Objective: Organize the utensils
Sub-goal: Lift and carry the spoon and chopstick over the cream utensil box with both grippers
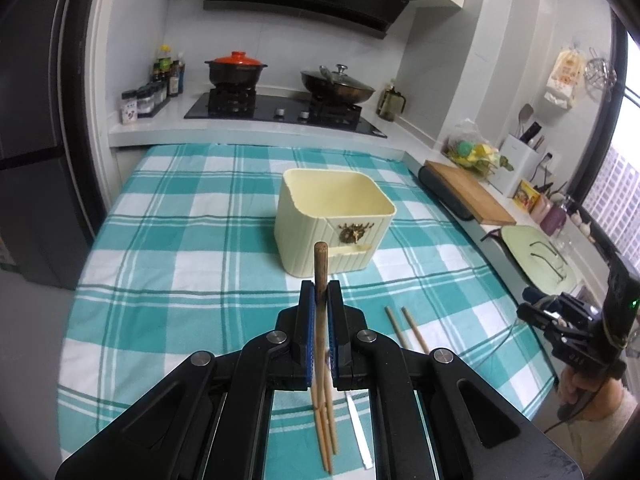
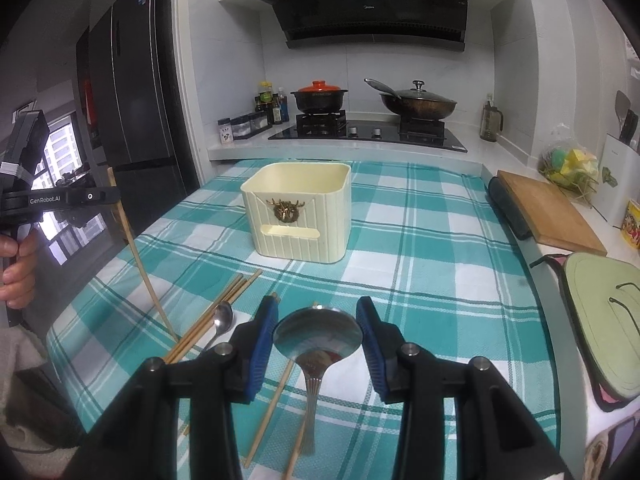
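While the cream utensil box (image 1: 334,220) stands open-topped ahead of both claws on the checked tabletop (image 1: 168,240), a wooden chopstick (image 1: 321,276) is pinched between the pressed-together pads of the left claw (image 1: 321,300), its dark blunt end raised toward the box and its thin end trailing below. It appears to be held near one end so that it can be tipped into the box upright. A large steel spoon (image 2: 318,334) is gripped across its bowl by the partly spread right claw (image 2: 319,330), the handle hanging beneath, presumably for the same drop. Loose chopsticks (image 2: 216,312) and a smaller spoon (image 2: 222,320) are left lying on the cloth just to the left of the right claw, judged to be awaiting later trips. More chopsticks (image 1: 406,330) are seen just right of the left claw, and a pale flat utensil (image 1: 358,432), too unclear to name, lies beneath it. Nothing can be seen inside the box from either view.
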Demonstrator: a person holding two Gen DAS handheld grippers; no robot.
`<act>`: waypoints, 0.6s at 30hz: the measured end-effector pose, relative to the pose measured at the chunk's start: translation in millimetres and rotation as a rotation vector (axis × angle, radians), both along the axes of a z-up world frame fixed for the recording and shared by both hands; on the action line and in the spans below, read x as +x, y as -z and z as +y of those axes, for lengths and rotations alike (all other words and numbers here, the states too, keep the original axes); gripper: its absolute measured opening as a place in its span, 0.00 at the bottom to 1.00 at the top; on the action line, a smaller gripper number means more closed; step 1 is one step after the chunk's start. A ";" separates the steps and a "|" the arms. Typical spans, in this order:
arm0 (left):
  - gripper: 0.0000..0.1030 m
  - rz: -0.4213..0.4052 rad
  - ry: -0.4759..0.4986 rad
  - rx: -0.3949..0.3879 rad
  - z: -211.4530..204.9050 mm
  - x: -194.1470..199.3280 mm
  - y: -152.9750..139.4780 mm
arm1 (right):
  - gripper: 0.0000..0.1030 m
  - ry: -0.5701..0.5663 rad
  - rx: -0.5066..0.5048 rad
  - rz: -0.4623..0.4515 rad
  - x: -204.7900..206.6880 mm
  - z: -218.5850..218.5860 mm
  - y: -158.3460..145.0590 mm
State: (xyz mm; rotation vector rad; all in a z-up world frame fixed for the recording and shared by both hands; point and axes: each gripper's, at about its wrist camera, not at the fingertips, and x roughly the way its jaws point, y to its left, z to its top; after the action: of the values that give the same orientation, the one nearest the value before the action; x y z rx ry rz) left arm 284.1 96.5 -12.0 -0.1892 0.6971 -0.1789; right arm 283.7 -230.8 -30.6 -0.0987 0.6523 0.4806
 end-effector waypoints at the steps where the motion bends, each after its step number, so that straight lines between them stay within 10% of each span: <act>1: 0.04 -0.003 0.001 -0.001 0.2 0.3 -1.9 | 0.40 0.001 0.004 -0.005 0.2 0.2 -3.3; 18: 0.04 -0.068 0.026 0.058 -1.0 34.0 -73.8 | 0.40 -0.045 0.005 -0.058 41.5 23.3 -66.4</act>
State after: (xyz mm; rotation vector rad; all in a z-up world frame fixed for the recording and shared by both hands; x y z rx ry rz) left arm 318.1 95.6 61.8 -0.1184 0.6361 -0.1891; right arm 325.2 -207.5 35.8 -0.1228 0.5927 0.5212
